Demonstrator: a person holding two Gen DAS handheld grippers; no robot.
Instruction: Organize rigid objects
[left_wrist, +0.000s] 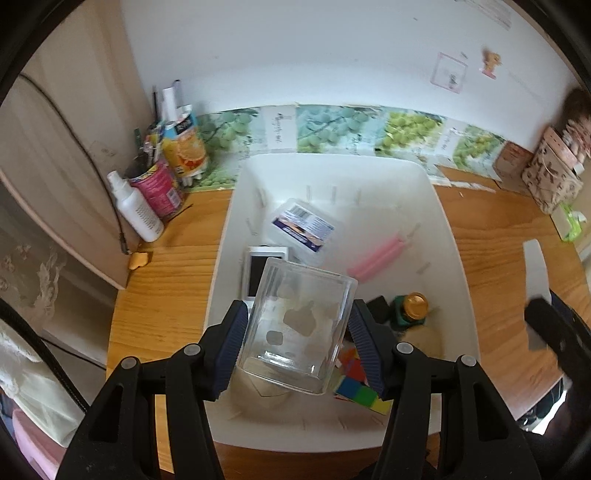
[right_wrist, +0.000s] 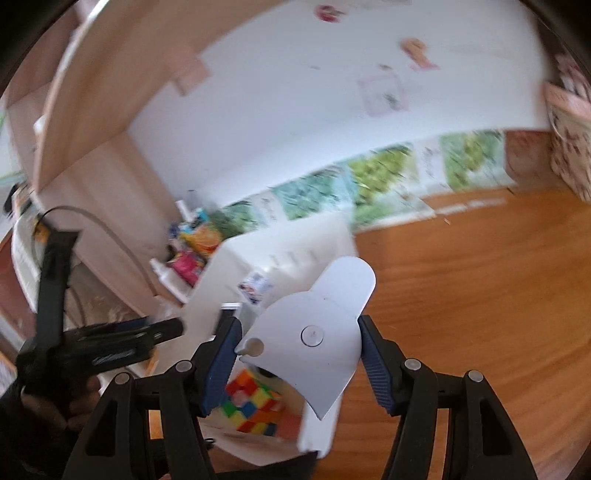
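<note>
My left gripper (left_wrist: 297, 328) is shut on a clear plastic box (left_wrist: 295, 328), held tilted over the white bin (left_wrist: 436, 206). Inside the bin lie a labelled clear case (left_wrist: 303, 227), a white device with a dark screen (left_wrist: 260, 271), a pink bar (left_wrist: 376, 258), a green bottle with a gold cap (left_wrist: 412, 308) and a colour cube (left_wrist: 360, 387). My right gripper (right_wrist: 299, 350) is shut on a flat white plastic piece (right_wrist: 314, 339) with a rounded tab, held above the bin's near corner (right_wrist: 314, 435). The colour cube (right_wrist: 255, 404) shows below it.
The bin stands on a wooden table (left_wrist: 166, 273). At the table's back left are a white spray bottle (left_wrist: 135, 206), a pink can of pens (left_wrist: 159, 188) and a juice carton (left_wrist: 184, 144). A patterned box (left_wrist: 554, 170) is at the back right. The other gripper (right_wrist: 99, 343) appears at left.
</note>
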